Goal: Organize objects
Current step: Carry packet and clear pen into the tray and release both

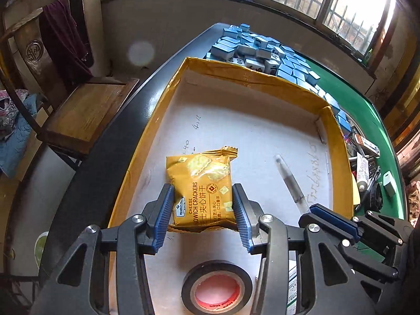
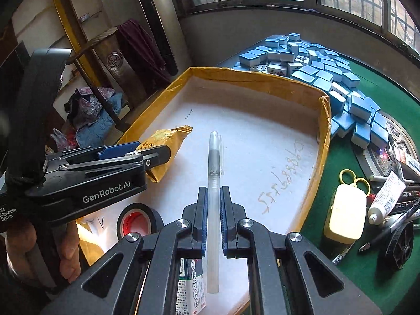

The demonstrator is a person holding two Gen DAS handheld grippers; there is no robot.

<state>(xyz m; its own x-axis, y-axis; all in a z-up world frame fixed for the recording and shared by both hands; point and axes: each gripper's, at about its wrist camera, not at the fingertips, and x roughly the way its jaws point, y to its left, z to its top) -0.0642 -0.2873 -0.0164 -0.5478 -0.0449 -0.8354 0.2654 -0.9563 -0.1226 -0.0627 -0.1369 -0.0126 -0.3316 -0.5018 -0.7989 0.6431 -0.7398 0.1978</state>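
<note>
Cracker packet (image 1: 202, 191) sits clamped in the left tongs (image 1: 203, 204) over the cardboard tray (image 1: 252, 78); right tongs (image 2: 214, 207) pinch a translucent pen (image 2: 214, 183), its rear end partly hiding a small carton's (image 2: 190, 286) label.

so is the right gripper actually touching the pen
Touching. The right wrist view shows the right gripper with both blue pads pressed against the clear pen, no gap on either side.

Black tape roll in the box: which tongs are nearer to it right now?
Left. The left tongs, clamped on the cracker packet, hang just above the tape roll. The right tongs, gripping the pen, sit off to its side.
</note>
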